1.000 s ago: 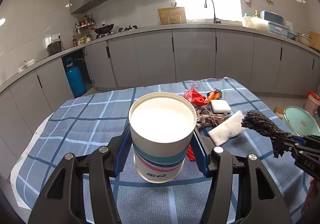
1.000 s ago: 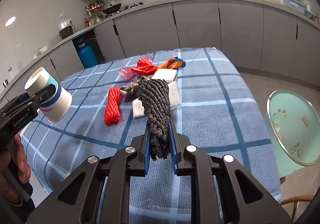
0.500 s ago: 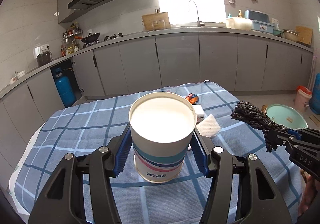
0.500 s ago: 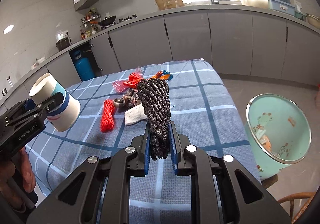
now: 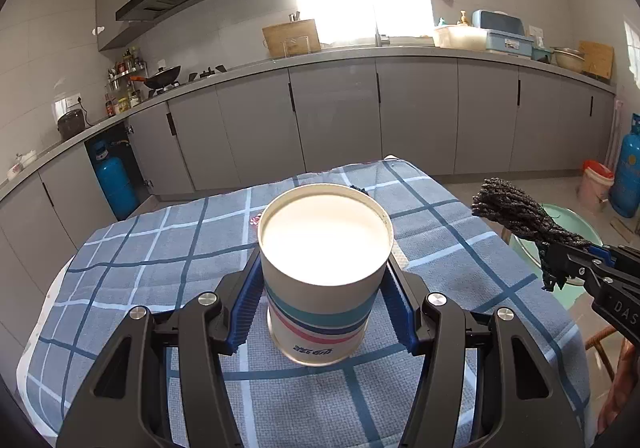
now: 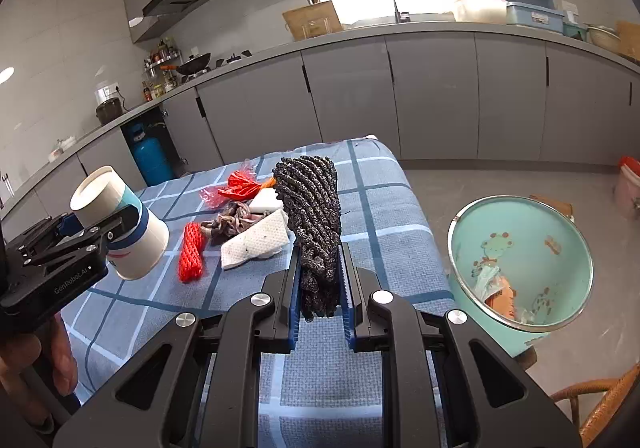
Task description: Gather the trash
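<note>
- Kitchen scene; worktop (image 6: 384, 216) covered w/ a blue checked cloth, grey cabinets behind.
- Left gripper (image 5: 322, 302) pinches a paper cup (image 5: 324, 272) by its sides, lifted off the cloth. Cup looks empty, mouth tilted toward the camera; stripes round its lower half.
- Right gripper (image 6: 320, 288) is pressed together on a dark knitted rag (image 6: 312, 216), which sticks up between the pads, also off the cloth.
- Teal basin (image 6: 520, 260) sits lower than the worktop, just beside its right edge. Some scraps already lie in it, so it prob. serves as the bin.
- Progress, as I judge it: partly done. Two items are in hand but not yet dropped in the basin.
- Left on the cloth, in a loose cluster: red net sleeve (image 6: 190, 252), crumpled white paper towel (image 6: 256, 244), brownish tangle (image 6: 232, 220) (can't tell what it is), red plastic wrapper (image 6: 236, 188), small white block (image 6: 266, 202).
- Right-wrist view only: that leftover cluster, the inside of the basin, the cup seen from the side, and fingers of a hand (image 6: 24, 368) on the left gripper's handle.
- Left-wrist view only: down into the cup, whose body hides nearly all the cluster; the rag seen side-on at far right, w/ only a slice of the basin behind it.
</note>
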A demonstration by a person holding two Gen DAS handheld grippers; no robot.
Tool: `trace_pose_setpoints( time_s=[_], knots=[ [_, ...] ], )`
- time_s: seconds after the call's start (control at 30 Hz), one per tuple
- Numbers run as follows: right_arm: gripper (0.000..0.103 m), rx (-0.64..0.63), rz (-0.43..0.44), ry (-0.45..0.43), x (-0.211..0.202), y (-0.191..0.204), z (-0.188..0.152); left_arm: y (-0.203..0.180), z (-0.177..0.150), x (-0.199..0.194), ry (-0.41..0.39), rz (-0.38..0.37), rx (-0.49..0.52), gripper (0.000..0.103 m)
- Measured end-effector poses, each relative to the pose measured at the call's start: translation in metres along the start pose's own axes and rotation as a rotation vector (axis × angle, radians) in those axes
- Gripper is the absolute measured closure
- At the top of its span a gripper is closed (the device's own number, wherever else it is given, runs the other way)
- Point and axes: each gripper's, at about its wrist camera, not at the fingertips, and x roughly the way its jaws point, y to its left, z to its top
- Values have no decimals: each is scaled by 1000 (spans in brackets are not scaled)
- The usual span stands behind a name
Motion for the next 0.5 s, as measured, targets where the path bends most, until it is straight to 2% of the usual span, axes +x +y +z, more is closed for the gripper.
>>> trace_pose_setpoints(
  time_s=[0.5],
  knots=[
    [85,60,-59,-23,-13,-36,-2,-37,12,9,-11,-58,52,47]
  ],
)
